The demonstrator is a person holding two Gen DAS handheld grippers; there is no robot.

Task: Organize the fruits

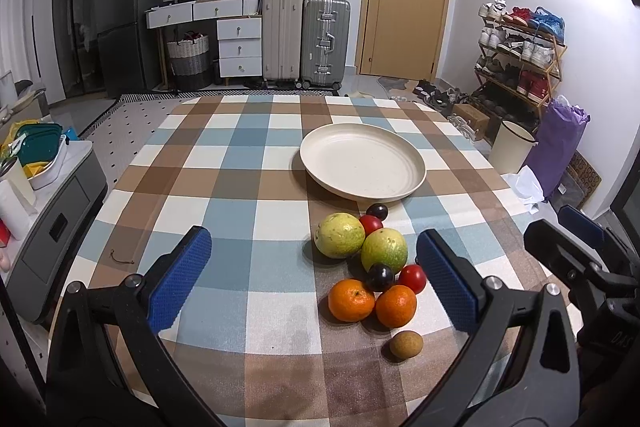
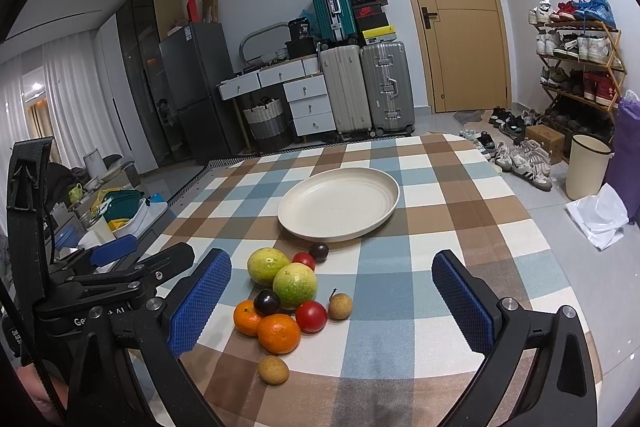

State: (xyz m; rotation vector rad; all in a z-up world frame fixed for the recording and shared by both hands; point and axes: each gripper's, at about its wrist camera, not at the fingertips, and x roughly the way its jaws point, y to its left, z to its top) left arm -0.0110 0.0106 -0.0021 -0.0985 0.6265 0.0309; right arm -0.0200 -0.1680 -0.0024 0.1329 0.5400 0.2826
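Note:
A cluster of fruit lies on the checked tablecloth in front of an empty cream plate [image 1: 362, 161] [image 2: 340, 203]: two green guavas [image 1: 340, 235] [image 2: 295, 285], two oranges [image 1: 352, 299] [image 2: 279, 333], red tomatoes [image 1: 413, 278] [image 2: 311, 315], dark plums [image 1: 380, 277] [image 2: 266, 301] and small brown longans [image 1: 406, 344] [image 2: 273, 369]. My left gripper [image 1: 316, 279] is open and empty, with the fruit between and just beyond its blue pads. My right gripper [image 2: 332, 307] is open and empty, hovering over the same cluster. The right gripper also shows in the left wrist view [image 1: 580, 251], and the left gripper shows in the right wrist view [image 2: 116, 267].
The table [image 1: 224, 187] is round-edged with a checked cloth. A side cabinet with containers [image 1: 44, 163] stands left of it. A cream bin [image 2: 586, 165], a purple bag, a white bag and a shoe rack [image 2: 580, 59] stand right. Suitcases, drawers and a door are behind.

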